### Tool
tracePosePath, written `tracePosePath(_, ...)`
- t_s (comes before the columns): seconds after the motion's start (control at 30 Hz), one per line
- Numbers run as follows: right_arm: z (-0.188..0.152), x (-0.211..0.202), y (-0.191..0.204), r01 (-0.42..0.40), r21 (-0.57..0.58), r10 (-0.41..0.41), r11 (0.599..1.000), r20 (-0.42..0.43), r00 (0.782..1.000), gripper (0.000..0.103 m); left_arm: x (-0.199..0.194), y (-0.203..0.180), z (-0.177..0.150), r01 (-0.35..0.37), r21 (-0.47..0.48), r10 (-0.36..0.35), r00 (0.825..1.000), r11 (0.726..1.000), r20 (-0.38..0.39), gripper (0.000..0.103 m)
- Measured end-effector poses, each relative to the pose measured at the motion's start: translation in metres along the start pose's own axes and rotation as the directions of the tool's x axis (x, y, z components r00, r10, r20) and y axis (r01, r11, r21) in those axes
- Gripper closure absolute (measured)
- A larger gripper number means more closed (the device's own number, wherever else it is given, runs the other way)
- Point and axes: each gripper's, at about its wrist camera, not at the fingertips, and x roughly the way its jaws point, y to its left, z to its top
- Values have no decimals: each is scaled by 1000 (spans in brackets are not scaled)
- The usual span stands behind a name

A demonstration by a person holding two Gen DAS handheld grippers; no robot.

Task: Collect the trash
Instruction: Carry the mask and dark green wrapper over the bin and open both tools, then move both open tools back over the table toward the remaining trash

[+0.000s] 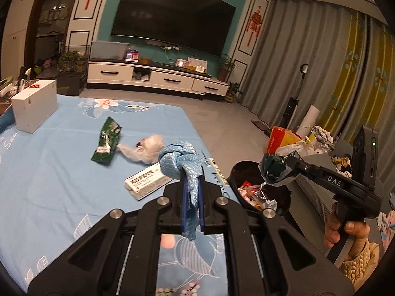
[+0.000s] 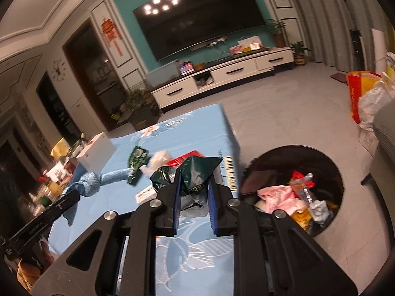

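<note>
My left gripper [image 1: 193, 175] is shut on a crumpled light-blue cloth [image 1: 179, 159], held above the blue flowered table [image 1: 49, 172]. My right gripper [image 2: 193, 175] is shut on a dark green wrapper [image 2: 197, 170]; in the left wrist view it holds that wrapper [image 1: 272, 169] over the rim of the black trash bin [image 1: 237, 172]. The bin [image 2: 328, 162] holds several bits of trash. On the table lie a green snack packet [image 1: 107, 139], a clear plastic bag [image 1: 145, 149] and a white medicine box [image 1: 145, 182].
A white box [image 1: 34, 104] stands at the table's far left. Bags and a red-yellow sack [image 1: 284, 138] sit on the floor beyond the bin. A grey sofa edge [image 2: 385, 128] is at the right. A TV cabinet [image 1: 158, 77] lines the far wall.
</note>
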Motion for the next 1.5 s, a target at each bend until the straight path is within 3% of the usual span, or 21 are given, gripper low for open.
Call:
tracePosePath(0.73,-4,-7,-69,87,110,-91,990,34,995,83,62,-73,10,130,136,-120,990,982,-77,95)
tracePosePath(0.9,-6,-6,-87,117,129,-123,985,35,992,83,89,-84,12,211,117,-196,972,971,-126,95)
tracePosePath(1.1,-9,3,-113,152,172,-156,973,13,988,83,137,-99,9,307,82,-282,931,948,-233,95)
tracePosePath(1.4,-20,39,-142,187,215,-176,959,-70,982,82,204,-140,-14,317,146,-250,901,937,-354,94)
tracePosePath(1.47,-20,47,-146,206,221,-190,953,-90,978,76,214,-146,-18,313,162,-236,898,936,-371,94)
tracePosePath(1.5,-21,50,-149,220,230,-202,948,-99,974,62,218,-149,-21,302,171,-222,900,938,-375,85)
